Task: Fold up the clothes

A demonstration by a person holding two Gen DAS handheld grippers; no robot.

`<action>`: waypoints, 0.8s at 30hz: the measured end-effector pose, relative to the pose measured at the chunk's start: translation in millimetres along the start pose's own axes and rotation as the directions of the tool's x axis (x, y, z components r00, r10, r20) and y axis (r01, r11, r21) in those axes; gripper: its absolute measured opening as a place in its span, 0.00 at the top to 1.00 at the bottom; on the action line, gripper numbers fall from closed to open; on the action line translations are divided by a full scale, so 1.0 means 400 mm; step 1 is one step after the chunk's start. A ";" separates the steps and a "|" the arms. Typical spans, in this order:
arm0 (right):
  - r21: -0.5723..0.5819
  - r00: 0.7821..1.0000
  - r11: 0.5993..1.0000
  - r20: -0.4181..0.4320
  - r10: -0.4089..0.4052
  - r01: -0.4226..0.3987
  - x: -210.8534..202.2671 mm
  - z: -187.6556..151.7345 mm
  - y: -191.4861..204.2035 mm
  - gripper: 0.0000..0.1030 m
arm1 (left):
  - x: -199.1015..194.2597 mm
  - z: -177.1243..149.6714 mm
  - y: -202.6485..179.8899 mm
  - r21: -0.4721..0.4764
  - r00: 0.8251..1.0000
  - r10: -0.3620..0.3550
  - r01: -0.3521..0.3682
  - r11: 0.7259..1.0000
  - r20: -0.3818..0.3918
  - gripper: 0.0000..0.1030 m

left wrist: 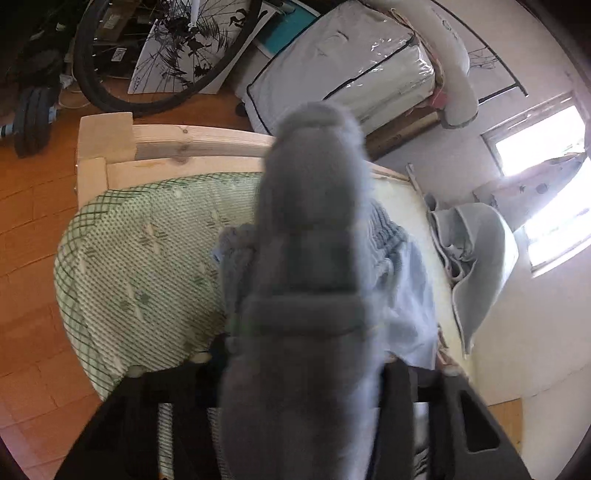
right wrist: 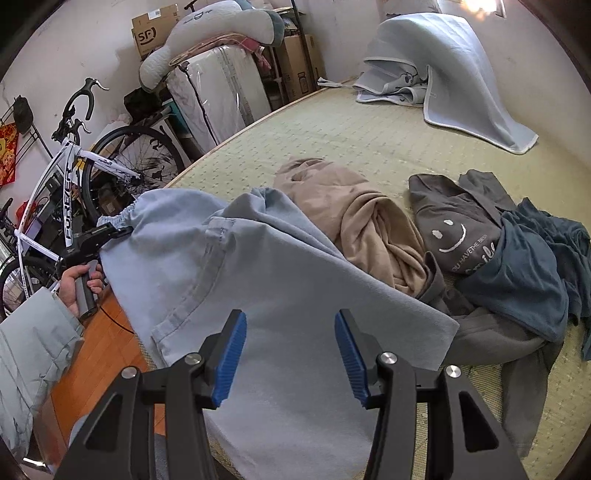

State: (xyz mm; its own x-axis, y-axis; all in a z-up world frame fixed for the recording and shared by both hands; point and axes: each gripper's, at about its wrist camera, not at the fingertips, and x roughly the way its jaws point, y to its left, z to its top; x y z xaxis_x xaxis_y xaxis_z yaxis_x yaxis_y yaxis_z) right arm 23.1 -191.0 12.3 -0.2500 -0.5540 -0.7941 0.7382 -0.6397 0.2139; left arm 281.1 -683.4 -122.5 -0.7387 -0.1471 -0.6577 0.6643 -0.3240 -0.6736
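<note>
Folding barely begun: light-blue trousers (right wrist: 236, 266) lie spread on the bed (right wrist: 369, 133), left gripper (right wrist: 110, 230) clamped on their waistband. Right gripper (right wrist: 290, 354) hovers half-open, empty, above the trousers; beyond them, tan garment (right wrist: 351, 218), grey shirt (right wrist: 450, 221) and blue shirt (right wrist: 528, 280) remain heaped.

A bicycle (right wrist: 70, 192) with a white frame leaned by the wall beyond the bed's edge, its black wheel (left wrist: 162, 51) showing large in the left wrist view. Beside it stood a white zipped storage bag (right wrist: 218, 107) with a long grey-white pillow (right wrist: 207, 33) lying across its top. Brown cardboard boxes (right wrist: 295, 62) were stacked against the wall behind. The bed carried a pale green woven mat (right wrist: 369, 122) on a light wooden frame (left wrist: 177, 144). The floor (left wrist: 26, 221) was orange-brown wood. A red hanging decoration (right wrist: 7, 151) showed on the wall near the handlebars.
</note>
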 end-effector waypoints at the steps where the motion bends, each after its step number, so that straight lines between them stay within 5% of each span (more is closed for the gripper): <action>1: 0.003 1.000 1.000 0.002 0.004 -0.004 -0.002 0.000 0.000 0.48 | -0.008 -0.002 -0.016 0.020 1.000 0.007 -0.008 1.000 0.012 0.71; 9: 0.039 0.998 0.998 0.037 0.047 -0.048 -0.040 0.001 -0.005 0.48 | -0.146 -0.072 -0.287 0.277 0.987 -0.117 0.083 0.957 0.109 0.79; 13: 0.056 0.996 0.996 0.066 0.068 -0.071 -0.075 -0.001 -0.009 0.48 | -0.247 -0.187 -0.475 0.461 0.960 -0.244 0.155 0.874 0.139 0.79; 15: 0.064 0.993 0.995 0.088 0.075 -0.081 -0.100 -0.006 -0.016 0.48 | -0.308 -0.287 -0.567 0.590 0.937 -0.313 0.167 0.790 0.154 0.79; 18: 0.103 0.987 0.989 0.128 0.096 -0.110 -0.143 -0.020 -0.049 0.48 | -0.370 -0.482 -0.669 0.773 0.910 -0.388 0.140 0.619 0.146 0.79; 22: 0.200 0.976 0.966 0.172 0.131 -0.165 -0.186 -0.053 -0.132 0.47 | -0.318 -0.752 -0.716 0.915 0.935 -0.342 0.058 0.399 0.090 0.79; 24: 0.255 0.975 0.951 0.179 0.131 -0.174 -0.196 -0.076 -0.181 0.47 | -0.246 -0.854 -0.705 0.942 0.964 -0.266 0.065 0.328 0.027 0.79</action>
State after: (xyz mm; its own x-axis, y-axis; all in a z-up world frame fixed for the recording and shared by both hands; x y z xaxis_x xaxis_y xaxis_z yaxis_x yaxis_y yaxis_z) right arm 8.5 -85.0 41.7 -0.2595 -0.7192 -0.6445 0.5857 -0.6479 0.4871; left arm 205.6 -258.4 17.0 -0.8914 -0.0804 -0.4460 0.0628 -0.9966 0.0542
